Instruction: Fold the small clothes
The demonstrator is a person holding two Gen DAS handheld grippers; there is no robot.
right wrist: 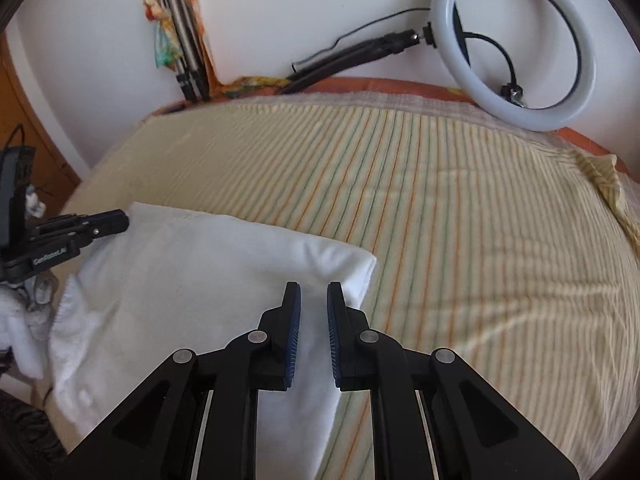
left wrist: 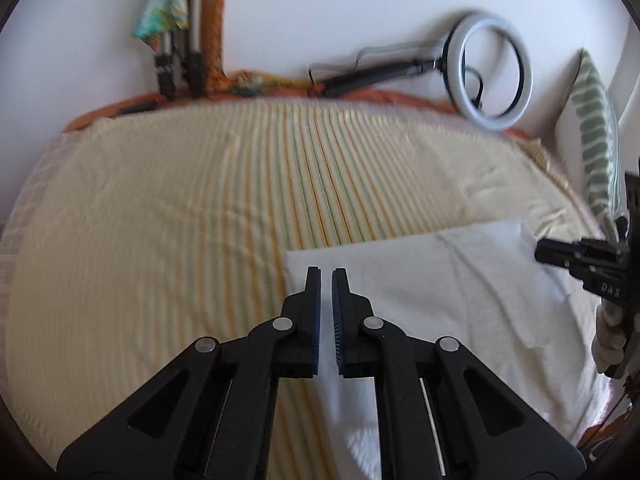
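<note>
A white garment [left wrist: 440, 292] lies folded flat on the striped yellow bed cover [left wrist: 200, 200]; it also shows in the right wrist view [right wrist: 192, 280]. My left gripper [left wrist: 326, 276] hovers over the garment's left edge, jaws slightly apart with nothing between them. My right gripper [right wrist: 313, 292] hovers over the garment's right corner, jaws a little apart and empty. Each gripper shows in the other's view: the right one [left wrist: 560, 254] at the garment's far right, the left one [right wrist: 108, 220] at its far left.
A ring light [right wrist: 514, 40] on a black stand leans on the wall behind the bed. A folded tripod [right wrist: 188, 48] with a colourful cloth stands at the back left. A green striped pillow [left wrist: 596, 132] stands at the right. Wooden furniture [right wrist: 24, 100] is at the left.
</note>
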